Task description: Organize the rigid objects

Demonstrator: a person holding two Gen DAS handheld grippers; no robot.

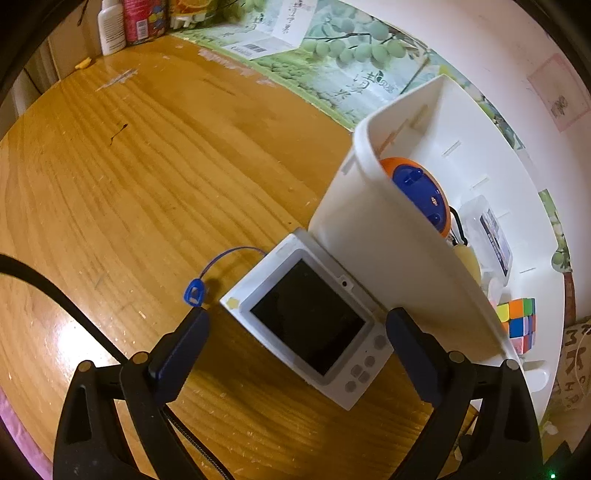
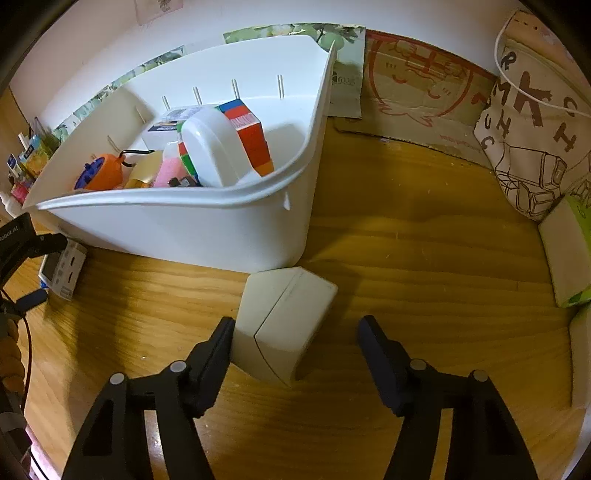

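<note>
A white camera [image 1: 314, 325] with a dark screen and a blue wrist strap [image 1: 194, 291] lies on the wooden table against the white bin [image 1: 373, 243]. My left gripper [image 1: 297, 332] is open, its fingers on either side of the camera, not touching it. A white box-shaped case [image 2: 284, 321] lies on the table in front of the bin [image 2: 184, 229]. My right gripper [image 2: 295, 339] is open around the case, the left finger close to its side. The camera also shows at the left of the right wrist view [image 2: 61, 273].
The bin holds an orange and blue round toy [image 2: 99, 175], a Rubik's cube [image 2: 253, 136], a white oval case [image 2: 210, 147] and other small items. Bottles [image 1: 125, 22] stand at the table's far corner. A printed cloth bag [image 2: 535, 122] and cardboard [image 2: 417, 88] stand at the right.
</note>
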